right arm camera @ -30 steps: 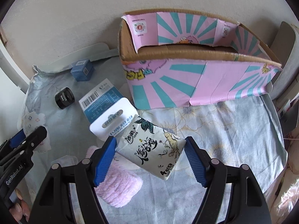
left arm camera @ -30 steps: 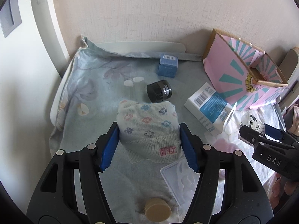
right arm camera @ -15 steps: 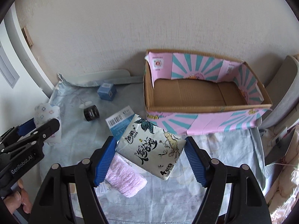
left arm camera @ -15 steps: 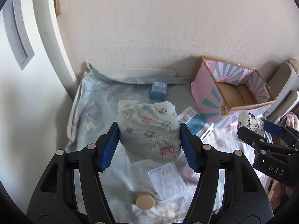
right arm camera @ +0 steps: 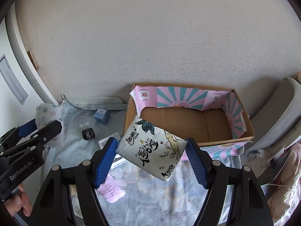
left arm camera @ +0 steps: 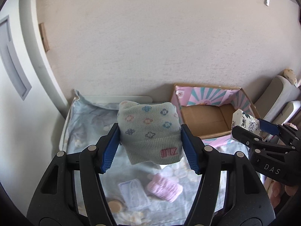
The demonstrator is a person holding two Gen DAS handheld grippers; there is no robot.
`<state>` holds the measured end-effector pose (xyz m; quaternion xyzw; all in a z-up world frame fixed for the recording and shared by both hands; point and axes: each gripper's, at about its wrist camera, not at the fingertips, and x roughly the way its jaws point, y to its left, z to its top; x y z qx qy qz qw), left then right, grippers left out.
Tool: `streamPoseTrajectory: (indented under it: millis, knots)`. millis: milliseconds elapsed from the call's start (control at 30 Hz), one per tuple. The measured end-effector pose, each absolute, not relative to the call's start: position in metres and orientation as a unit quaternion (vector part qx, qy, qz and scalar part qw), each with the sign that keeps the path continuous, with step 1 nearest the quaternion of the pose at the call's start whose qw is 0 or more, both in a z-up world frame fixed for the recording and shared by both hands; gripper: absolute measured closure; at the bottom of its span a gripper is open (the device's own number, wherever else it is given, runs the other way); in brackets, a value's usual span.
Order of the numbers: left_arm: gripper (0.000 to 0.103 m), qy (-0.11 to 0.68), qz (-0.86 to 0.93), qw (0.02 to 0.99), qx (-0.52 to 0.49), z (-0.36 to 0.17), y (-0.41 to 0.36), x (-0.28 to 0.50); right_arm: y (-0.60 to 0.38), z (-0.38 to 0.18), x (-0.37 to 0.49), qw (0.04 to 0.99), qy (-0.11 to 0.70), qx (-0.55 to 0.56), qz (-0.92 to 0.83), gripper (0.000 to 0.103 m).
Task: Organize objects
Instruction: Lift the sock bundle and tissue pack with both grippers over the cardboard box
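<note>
Cardboard box (right arm camera: 188, 121), open and empty, waits beyond both loaded claws.
Right claw (right arm camera: 151, 155) pinches a tissue pack (right arm camera: 152, 148), long axis slanting far-left to near-right, box just beyond it; left claw (left arm camera: 150, 146) clamps a knitted sock bundle (left arm camera: 149, 130) crosswise, box to its far right, so right is nearer.

Grey flower-dotted sock (left arm camera: 149, 130), pink/teal sunburst box (right arm camera: 190, 101), blue tong pads (left arm camera: 111, 150).

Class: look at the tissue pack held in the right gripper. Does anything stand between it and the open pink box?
Nothing visible does. The tissue pack hangs at the near-left corner of the box, whose floor is bare cardboard.
</note>
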<state>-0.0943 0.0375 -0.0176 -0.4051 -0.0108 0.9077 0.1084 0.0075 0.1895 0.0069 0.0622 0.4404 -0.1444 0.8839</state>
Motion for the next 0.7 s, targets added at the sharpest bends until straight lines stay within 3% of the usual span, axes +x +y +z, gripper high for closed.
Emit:
streamPoseTrajectory:
  millis: [700]
  knots:
    - [0.043,-0.004,0.905,0.132,-0.404,-0.02,0.154,-0.092,0.089,0.017,-0.023,0.885,0.439,0.044,-0.146,0.033]
